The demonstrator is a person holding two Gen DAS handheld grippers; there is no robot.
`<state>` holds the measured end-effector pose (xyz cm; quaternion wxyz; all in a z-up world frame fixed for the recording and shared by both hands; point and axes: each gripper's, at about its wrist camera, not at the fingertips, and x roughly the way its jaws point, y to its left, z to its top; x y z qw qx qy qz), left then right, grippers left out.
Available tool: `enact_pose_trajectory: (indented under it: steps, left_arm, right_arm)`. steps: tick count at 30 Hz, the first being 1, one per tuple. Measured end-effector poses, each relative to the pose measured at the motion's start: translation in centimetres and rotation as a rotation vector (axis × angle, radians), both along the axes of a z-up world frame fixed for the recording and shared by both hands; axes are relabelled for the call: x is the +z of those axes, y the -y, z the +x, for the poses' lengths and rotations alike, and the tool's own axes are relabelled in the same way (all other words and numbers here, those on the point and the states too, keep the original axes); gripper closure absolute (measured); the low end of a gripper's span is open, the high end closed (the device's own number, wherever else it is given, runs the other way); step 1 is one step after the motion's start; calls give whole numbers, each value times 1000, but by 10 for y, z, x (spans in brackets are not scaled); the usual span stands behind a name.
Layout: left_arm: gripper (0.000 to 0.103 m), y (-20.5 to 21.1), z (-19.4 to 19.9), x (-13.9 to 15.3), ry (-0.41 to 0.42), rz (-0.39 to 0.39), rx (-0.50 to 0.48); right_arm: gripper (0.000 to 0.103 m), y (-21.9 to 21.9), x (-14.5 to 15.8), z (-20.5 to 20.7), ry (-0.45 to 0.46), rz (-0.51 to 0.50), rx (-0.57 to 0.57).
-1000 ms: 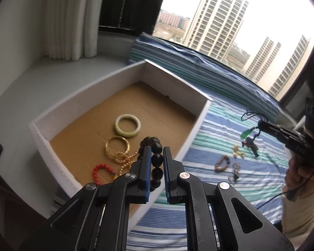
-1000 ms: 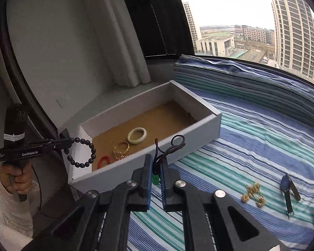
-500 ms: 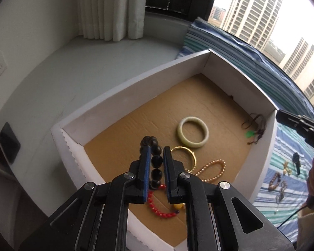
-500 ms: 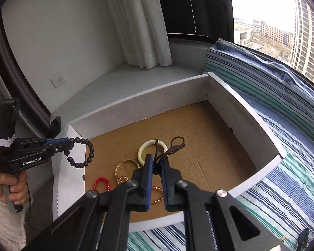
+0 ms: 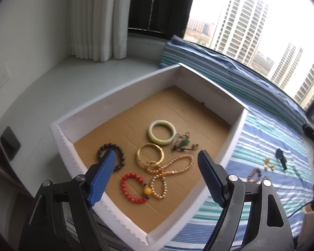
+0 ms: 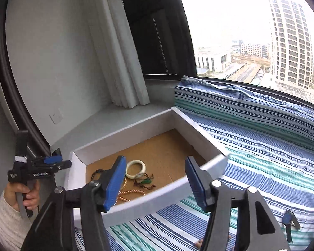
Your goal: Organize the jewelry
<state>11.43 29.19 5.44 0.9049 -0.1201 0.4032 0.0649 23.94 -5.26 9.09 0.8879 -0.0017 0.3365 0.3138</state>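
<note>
A white box (image 5: 119,92) with a cardboard floor holds the jewelry. In it lie a dark bead bracelet (image 5: 111,156), a pale jade bangle (image 5: 162,132), a gold bangle (image 5: 149,155), a gold bead necklace (image 5: 171,169), a red bead bracelet (image 5: 134,188) and a green pendant on a dark cord (image 5: 183,143). My left gripper (image 5: 157,165) hangs over the box's near side, its jaws opening with nothing held. My right gripper (image 6: 155,172) is above the box's front wall (image 6: 157,196), jaws opening and empty; the pendant (image 6: 145,181) lies on the floor beyond it.
Several loose pieces remain on the striped cloth (image 5: 272,138) to the right of the box: a dark clip (image 5: 280,156), gold earrings (image 5: 268,163) and a brown bead bracelet (image 5: 254,174). A hand in a white sleeve (image 6: 21,194) holds the left gripper's handle. Curtain (image 5: 98,18) and window stand behind.
Both grippers were shut, the left on the dark bead bracelet and the right on the pendant cord. Both now stand wide, and the bracelet and pendant lie on the box floor.
</note>
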Motion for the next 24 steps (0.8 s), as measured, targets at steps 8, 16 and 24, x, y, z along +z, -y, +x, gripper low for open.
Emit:
enact_pose_trajectory:
  steps: [8,16,24]
  left_arm:
    - [12,143,-18,-47,-90,1,-294]
    - [12,255,-17,-134,-256,13,-470]
    - [12,273,-6,-166,-261,121,-438]
  right_arm:
    - [43,146,-97,-84,-104,-195,-312]
    - [43,219,-180,-145,-294,-237,-464]
    - [43,214,-196,-152,-321,-200,-441]
